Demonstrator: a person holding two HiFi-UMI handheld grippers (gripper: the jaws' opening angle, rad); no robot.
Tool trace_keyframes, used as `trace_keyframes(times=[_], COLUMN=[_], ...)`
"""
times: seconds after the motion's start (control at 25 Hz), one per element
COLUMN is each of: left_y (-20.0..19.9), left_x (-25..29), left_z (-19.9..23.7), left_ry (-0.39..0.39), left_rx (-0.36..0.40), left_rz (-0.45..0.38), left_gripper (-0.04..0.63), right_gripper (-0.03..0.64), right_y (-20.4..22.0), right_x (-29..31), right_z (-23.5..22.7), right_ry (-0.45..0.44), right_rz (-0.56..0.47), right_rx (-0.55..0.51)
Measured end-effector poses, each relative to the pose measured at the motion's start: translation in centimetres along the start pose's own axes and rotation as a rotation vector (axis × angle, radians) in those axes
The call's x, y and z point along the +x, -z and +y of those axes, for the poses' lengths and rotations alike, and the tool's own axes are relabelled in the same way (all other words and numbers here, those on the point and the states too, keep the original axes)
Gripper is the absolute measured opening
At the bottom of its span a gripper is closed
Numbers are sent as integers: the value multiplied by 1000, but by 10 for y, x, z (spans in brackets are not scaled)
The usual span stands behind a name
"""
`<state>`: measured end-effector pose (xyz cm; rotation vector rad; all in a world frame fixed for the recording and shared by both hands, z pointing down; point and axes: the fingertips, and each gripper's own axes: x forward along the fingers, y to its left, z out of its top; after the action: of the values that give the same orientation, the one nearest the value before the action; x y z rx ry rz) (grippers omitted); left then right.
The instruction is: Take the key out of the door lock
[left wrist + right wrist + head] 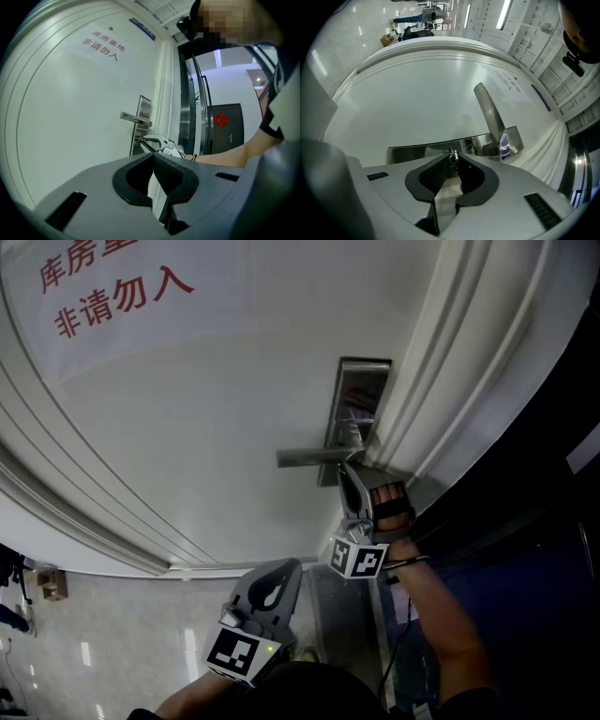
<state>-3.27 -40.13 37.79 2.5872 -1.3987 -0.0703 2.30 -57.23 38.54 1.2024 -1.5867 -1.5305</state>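
Note:
A white door carries a steel lock plate (361,399) (422,151) with a lever handle (314,457) (490,115). My right gripper (346,469) (453,159) is pressed up to the plate just below the handle, shut on a small metal key (453,157) that pokes out between its tips. I cannot tell how deep the key sits in the lock. My left gripper (284,570) (152,157) hangs lower and to the left, away from the door, shut with nothing in it. From the left gripper view the right gripper (139,139) shows at the plate (144,108).
Red printed characters (112,287) mark the door's upper left. The door frame (469,362) runs along the right, with a dark glass panel beyond it. A tiled floor (103,634) lies below the door. A far dark door with a red ornament (221,120) shows behind.

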Motion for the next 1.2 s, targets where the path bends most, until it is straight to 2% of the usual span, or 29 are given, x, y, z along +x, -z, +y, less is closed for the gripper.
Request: trace_keyframes(times=[0.12,0.44,0.84,1.2], left_y=[0,0,2,2], left_x=[1,-1,-5,-4], left_z=[2,2,7,4], left_ry=[-1,-3,-16,-9], left_rx=[-2,-2,-18,-20], left_rz=[0,-6,-12,-14], left_gripper=[6,6,6,6], right_gripper=[32,28,28,28], right_y=[2,3,2,1], right_x=[2,1,-2,-12], right_z=[-2,-1,0,-1], right_ry=[5,12,-12,-17], right_rz=[12,34,6,14], right_rx=[-8,-40,-218,-194])
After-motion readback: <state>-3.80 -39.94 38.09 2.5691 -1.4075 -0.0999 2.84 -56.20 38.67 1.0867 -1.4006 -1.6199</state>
